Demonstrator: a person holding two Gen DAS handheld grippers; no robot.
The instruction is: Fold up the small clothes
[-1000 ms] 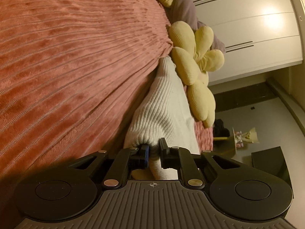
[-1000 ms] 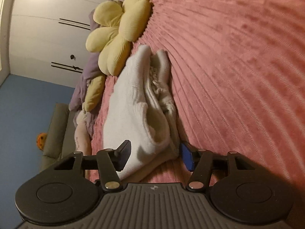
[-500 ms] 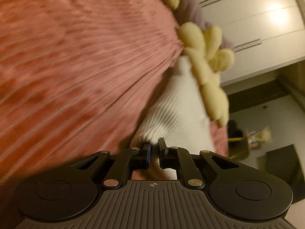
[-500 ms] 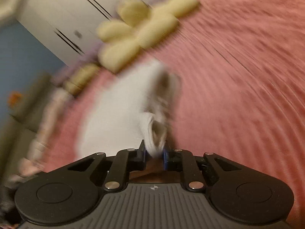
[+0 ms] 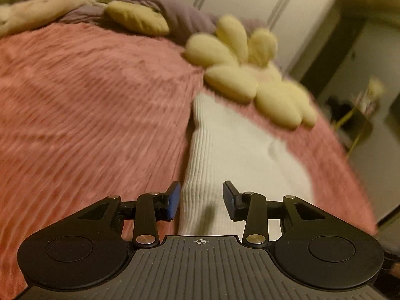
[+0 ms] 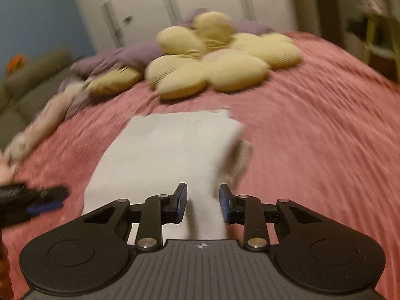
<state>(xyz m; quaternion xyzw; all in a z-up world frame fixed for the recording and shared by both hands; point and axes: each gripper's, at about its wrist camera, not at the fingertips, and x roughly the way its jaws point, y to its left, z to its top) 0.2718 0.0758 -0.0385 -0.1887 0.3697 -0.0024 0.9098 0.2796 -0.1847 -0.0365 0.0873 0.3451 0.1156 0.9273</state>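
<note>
A white ribbed knit garment point(image 5: 225, 150) lies folded flat on the pink bedspread point(image 5: 87, 112). My left gripper point(image 5: 201, 200) is open, its jaws apart over the garment's near edge. In the right wrist view the garment point(image 6: 162, 155) is a rough rectangle with a thicker folded edge on its right. My right gripper point(image 6: 203, 203) is open, jaws apart over the garment's near right corner. The left gripper's fingers point(image 6: 45, 200) show at the left edge of that view, beside the garment's near left corner.
A yellow flower-shaped cushion point(image 6: 217, 57) lies just beyond the garment, also in the left wrist view point(image 5: 250, 80). Purple bedding point(image 6: 120, 57) and pale soft toys point(image 6: 37, 130) sit at the head of the bed. White wardrobe doors point(image 6: 175, 0) stand behind.
Both grippers, shut on the garment half a second ago, have opened and let it go. Both views have rolled to level, and the garment now lies flat, folded over.
</note>
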